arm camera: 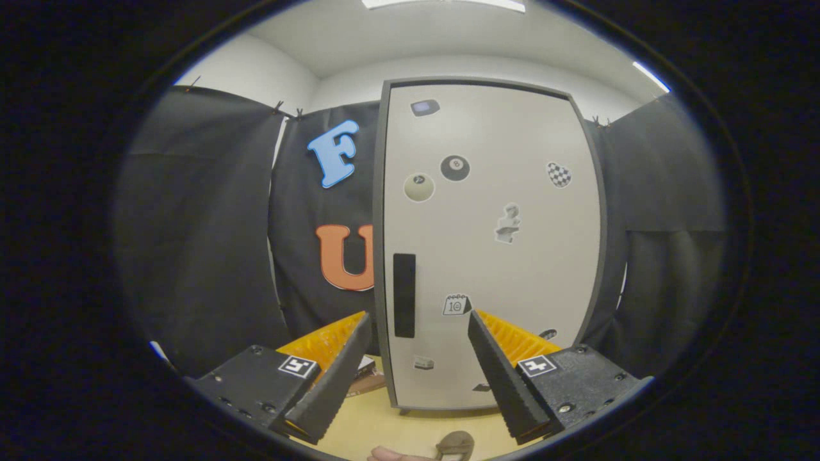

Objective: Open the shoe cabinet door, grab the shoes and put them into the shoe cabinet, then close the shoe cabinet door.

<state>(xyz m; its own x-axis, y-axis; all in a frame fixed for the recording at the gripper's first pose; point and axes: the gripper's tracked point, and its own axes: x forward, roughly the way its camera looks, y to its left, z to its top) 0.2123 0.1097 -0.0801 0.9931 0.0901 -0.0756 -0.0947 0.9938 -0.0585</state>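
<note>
**Gripper faces shut shoe cabinet, jaws wide and empty**

The gripper (419, 323) points at the shoe cabinet (490, 250), fingers spread apart w/ nothing between them but air. The cabinet stands upright just beyond the fingertips on a pale wooden floor (384, 426), its light door closed inside a dark grey frame. A black vertical handle (404, 294) sits near the door's left edge, just ahead of the left finger. Stickers dot the door, incl. an eight-ball sticker (455, 168), a cream ball sticker (419, 187) and a checkered sticker (558, 174). A brown shoe (456, 443) lies on the floor below the fingers, in front of the cabinet, next to a fingertip of a person's hand (387, 454). Black cloth hangs to both sides of the cabinet.
</note>
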